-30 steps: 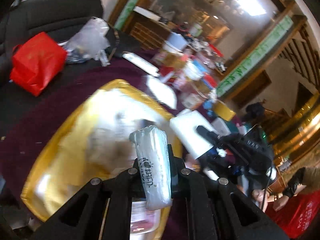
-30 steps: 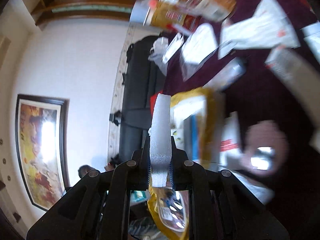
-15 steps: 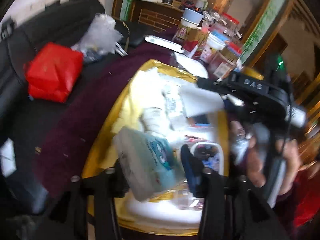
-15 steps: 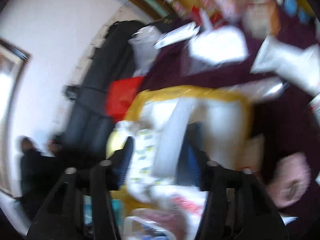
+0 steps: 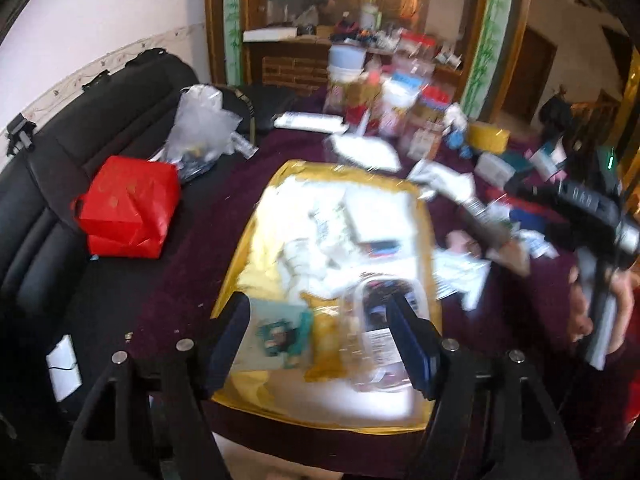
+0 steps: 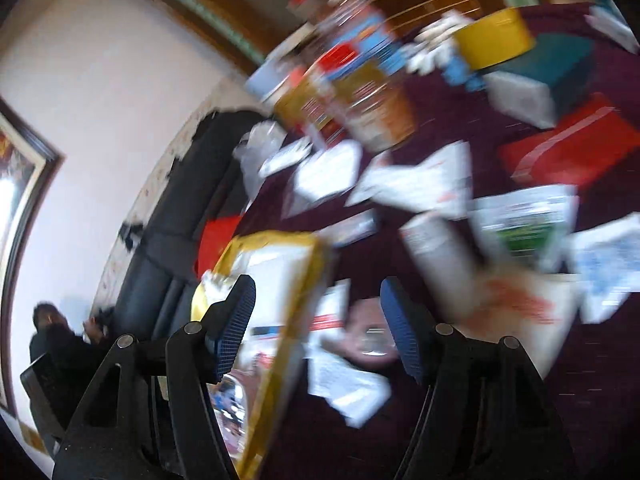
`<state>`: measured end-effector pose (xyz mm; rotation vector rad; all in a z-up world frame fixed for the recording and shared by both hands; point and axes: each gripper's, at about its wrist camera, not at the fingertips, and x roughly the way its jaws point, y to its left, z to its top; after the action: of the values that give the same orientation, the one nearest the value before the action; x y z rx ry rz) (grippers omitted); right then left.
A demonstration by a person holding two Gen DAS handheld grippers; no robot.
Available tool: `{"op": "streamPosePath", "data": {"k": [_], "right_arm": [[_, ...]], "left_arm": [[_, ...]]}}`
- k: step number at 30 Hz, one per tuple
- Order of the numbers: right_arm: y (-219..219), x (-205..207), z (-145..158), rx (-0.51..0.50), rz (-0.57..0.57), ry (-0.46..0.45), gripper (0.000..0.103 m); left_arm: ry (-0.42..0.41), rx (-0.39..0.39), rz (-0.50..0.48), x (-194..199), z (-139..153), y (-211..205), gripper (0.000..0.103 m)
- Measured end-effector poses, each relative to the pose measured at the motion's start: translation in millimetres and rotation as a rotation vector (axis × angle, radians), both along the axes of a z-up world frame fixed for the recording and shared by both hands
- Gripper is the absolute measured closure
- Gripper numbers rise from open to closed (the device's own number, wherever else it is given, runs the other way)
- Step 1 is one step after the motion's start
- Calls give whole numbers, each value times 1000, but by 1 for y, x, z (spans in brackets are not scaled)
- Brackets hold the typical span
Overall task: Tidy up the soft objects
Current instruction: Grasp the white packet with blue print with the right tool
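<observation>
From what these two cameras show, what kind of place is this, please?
Probably a lived-in home's sitting or dining room: a black sofa, a large framed picture on the wall, and a table with a dark red cloth crowded with packets and jars.

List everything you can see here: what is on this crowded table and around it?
tray: one, gold, table centre, heaped with white soft packets
tissue pack: one, teal print, tray's near end
red bag: one, on the black sofa
clear plastic bag: one, behind the red bag
jars: several, far end of the table
tablecloth: one, maroon
left tongs: open, empty, over the tray
right tongs: open, empty
</observation>
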<state>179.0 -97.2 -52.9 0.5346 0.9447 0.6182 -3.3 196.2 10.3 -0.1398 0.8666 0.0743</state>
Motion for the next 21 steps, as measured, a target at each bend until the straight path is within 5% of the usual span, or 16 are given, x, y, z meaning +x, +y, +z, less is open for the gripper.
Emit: {"op": "streamPosePath", "data": {"k": [6,14,18,21], "right_arm": [[-110,-9,-8,56,-193,28,37],[-182,-4,-39,-20,-298,117,37],[-189,2,-78,284,-229,306,37],[-186,1,-97,335,-317,410,38]], "left_arm": [[-19,-108,-87,6,4,-34,26],[139,-148,-281,30,-35,-115,26],[172,-127,-321,29,-44,-134,26],[178,-138,-310,30,-45,-133,26]]}}
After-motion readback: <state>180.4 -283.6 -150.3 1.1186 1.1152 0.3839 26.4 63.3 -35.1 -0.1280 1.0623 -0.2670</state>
